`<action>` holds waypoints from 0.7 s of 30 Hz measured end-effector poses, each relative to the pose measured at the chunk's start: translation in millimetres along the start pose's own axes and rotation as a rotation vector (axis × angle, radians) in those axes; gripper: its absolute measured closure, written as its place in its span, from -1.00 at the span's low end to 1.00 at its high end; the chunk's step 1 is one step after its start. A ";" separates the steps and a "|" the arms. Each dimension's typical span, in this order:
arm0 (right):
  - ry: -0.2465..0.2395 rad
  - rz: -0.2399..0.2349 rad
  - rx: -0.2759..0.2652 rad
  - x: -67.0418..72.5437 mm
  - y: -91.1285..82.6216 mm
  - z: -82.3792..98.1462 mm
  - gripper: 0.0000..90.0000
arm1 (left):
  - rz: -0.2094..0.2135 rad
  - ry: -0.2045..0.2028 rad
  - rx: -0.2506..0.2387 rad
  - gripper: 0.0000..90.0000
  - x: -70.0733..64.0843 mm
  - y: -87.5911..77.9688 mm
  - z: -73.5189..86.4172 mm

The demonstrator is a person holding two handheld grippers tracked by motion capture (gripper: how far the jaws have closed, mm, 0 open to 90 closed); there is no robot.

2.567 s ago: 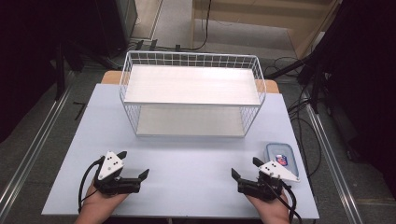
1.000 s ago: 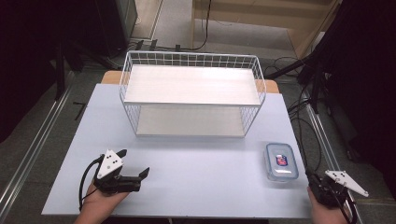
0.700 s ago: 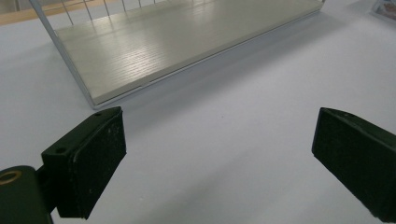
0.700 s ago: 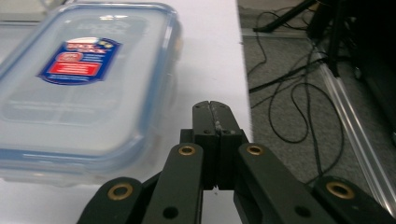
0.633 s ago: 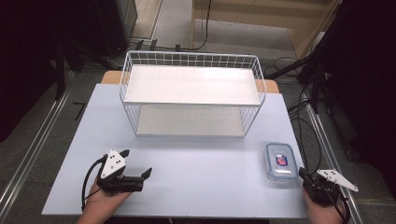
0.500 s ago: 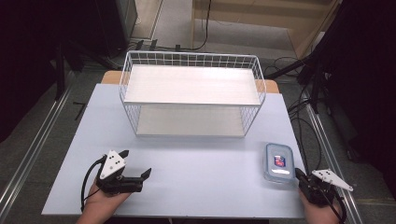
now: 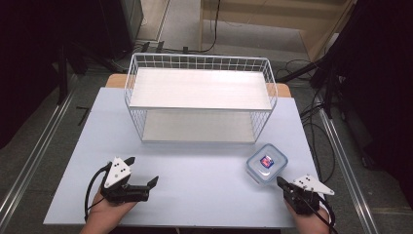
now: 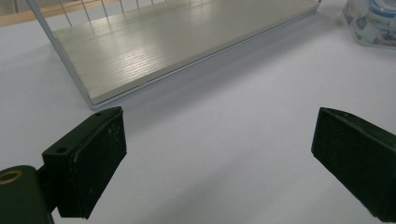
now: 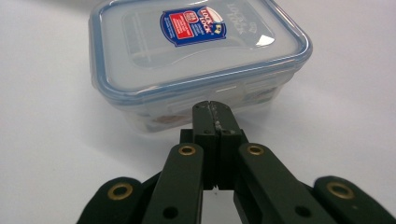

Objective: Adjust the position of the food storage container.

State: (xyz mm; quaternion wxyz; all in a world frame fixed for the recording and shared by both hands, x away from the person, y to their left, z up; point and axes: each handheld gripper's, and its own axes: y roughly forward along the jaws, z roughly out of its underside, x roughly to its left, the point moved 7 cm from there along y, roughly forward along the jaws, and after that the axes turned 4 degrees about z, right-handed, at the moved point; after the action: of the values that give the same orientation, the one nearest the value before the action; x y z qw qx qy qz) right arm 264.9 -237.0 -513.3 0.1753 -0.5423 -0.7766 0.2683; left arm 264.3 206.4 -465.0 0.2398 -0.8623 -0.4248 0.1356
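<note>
White wire rack (image 7: 199, 105) with two pale wooden shelves stands well ahead of both tongs on the pale surface (image 7: 195, 180), and the small clear lidded food container (image 7: 266, 163) with its blue seal sits just in front of the right tongs (image 7: 281, 182), whose jaws are pressed together short of its near wall. To grip it well, I judge those jaws must first spread wider than the box and straddle its sides squarely below the lid rim. Left tongs (image 7: 144, 172) rest spread and empty; the container's contents are hard to make out through the cloudy plastic.
</note>
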 end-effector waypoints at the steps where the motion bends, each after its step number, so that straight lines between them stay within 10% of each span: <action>1: 0.026 0.006 -0.004 -4.3 -0.5 0.0 1.00 | -0.001 -0.001 -0.001 -0.92 0.2 -0.6 0.1; 11: 0.100 0.154 -0.028 -61.8 18.1 -17.7 1.00 | -0.008 -0.006 -0.002 -0.91 1.2 -2.8 1.9; 21: 0.025 0.113 -0.008 -45.3 30.4 -17.3 1.00 | -0.005 -0.021 -0.004 -0.91 1.8 -2.5 2.1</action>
State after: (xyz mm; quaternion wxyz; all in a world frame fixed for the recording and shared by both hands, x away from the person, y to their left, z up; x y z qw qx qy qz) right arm 313.2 -267.4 -517.2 0.1674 -0.5892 -0.7436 0.2681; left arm 262.8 209.8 -465.5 0.2338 -0.8602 -0.4299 0.1433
